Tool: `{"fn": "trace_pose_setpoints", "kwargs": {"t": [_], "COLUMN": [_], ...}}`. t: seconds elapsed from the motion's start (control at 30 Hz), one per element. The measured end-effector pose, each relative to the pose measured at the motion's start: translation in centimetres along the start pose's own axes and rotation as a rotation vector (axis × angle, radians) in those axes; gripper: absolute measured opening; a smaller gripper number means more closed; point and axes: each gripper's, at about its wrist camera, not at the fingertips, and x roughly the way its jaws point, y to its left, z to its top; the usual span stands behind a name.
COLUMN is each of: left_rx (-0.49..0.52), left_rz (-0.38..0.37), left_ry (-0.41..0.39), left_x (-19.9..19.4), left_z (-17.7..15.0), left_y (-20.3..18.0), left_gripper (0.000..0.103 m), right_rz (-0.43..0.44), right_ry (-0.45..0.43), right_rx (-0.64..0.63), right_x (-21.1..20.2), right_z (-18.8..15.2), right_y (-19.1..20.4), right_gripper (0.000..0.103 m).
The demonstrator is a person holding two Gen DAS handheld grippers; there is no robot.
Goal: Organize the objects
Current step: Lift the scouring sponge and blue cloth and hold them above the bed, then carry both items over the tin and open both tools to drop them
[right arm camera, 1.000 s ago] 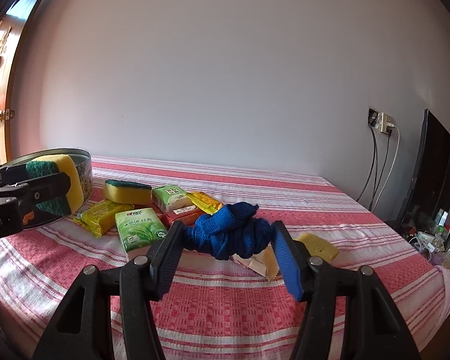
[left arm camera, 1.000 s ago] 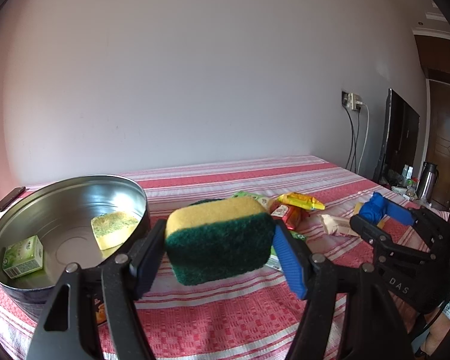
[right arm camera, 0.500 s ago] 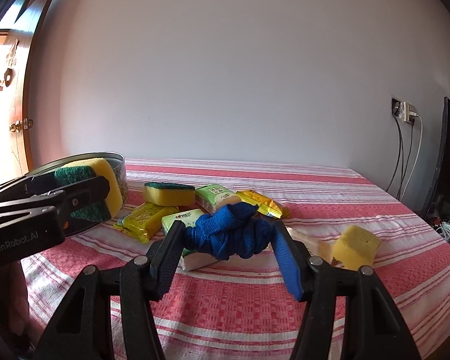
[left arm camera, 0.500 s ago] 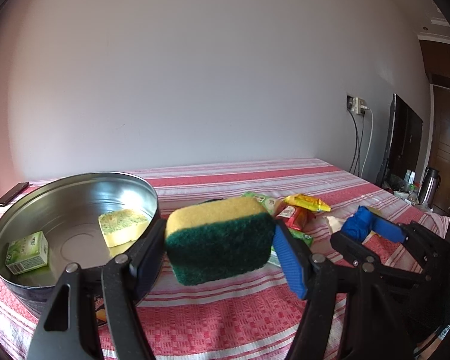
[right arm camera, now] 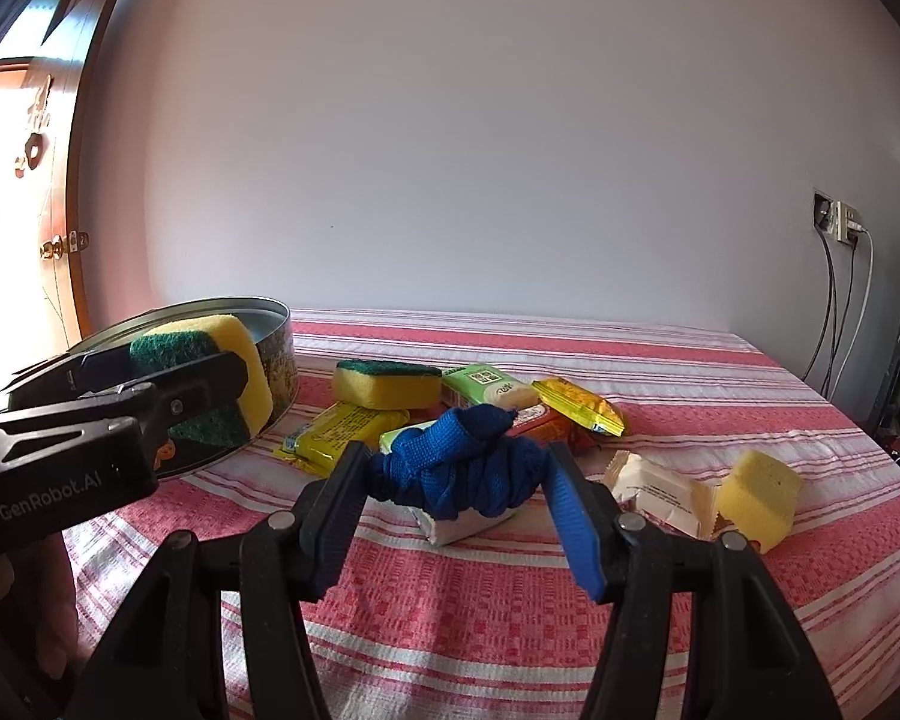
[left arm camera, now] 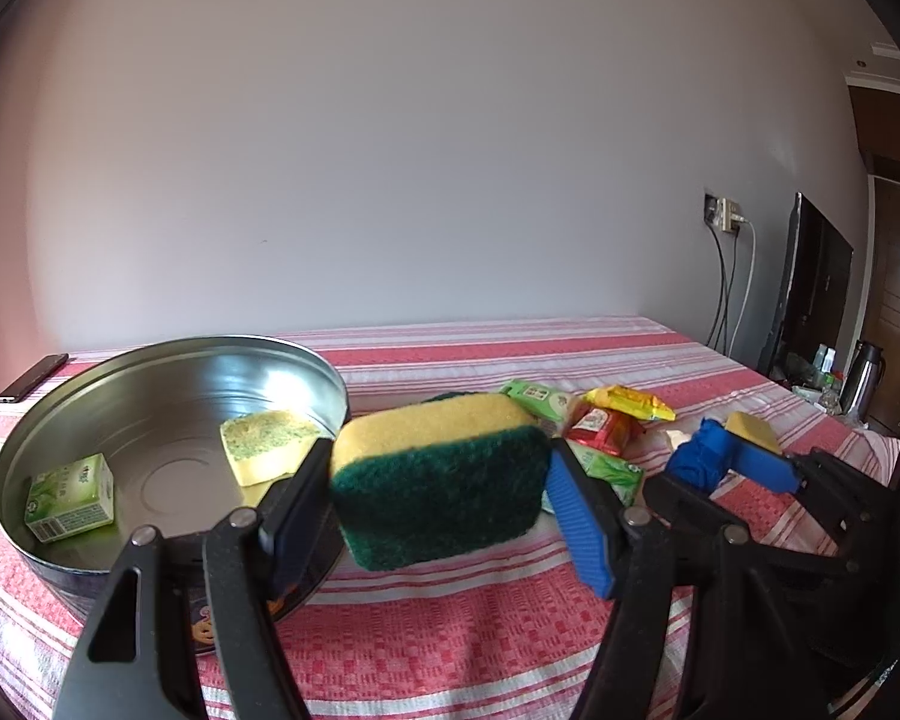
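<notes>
Two-layered sponge: yellow foam on top, dark green scouring face.

We look forward along each gripper's fingers, low and close over the striped tablecloth, tilted slightly down toward the wall. Both views share the round metal tin, the snack packets and each other's gripper.

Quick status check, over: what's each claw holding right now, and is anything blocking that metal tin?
Left gripper clamps green-yellow sponge. Right gripper clamps blue cloth. Tin open, nothing blocking.
</notes>
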Motion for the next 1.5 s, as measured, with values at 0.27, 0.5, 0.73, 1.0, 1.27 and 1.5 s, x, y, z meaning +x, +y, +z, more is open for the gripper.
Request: {"fn": "trace_pose_setpoints", "kwargs": {"t": [0.27, 0.5, 0.73, 1.0, 1.27, 1.5], "left_rx": [-0.007, -0.017, -0.05, -0.073, -0.073, -0.11], "left_rz": [0.0, 0.019, 0.103, 0.227, 0.311, 0.333], "left_ry": [-0.021, -0.029, -0.053, -0.058, 0.0, 0.068], "left_x": [-1.2, -2.4, -3.6, -3.5, -2.1, 0.3], "left_z": [0.5, 1.3, 2.6, 3.7, 4.1, 4.7], "left_y": [1.0, 2.3, 5.8, 11.1, 15.5, 19.9], "left_gripper": [0.07, 0.07, 0.07, 0.07, 0.07, 0.07], "right_rz": [0.025, 0.073, 0.193, 0.299, 0.339, 0.372], "right_ry": [-0.01, -0.004, 0.004, 0.003, 0.003, 0.095], "right_rx": [-0.024, -0.025, 0.01, -0.017, -0.123, -0.183], "right_x": [0.4, 1.2, 2.1, 3.9, 6.2, 9.2], "right_z": [0.9, 1.8, 4.5, 8.1, 10.8, 10.4], "right_y": [1.1, 2.0, 2.9, 5.9, 10.7, 15.3], "right_gripper": [0.061, 0.061, 0.061, 0.061, 0.061, 0.061]}}
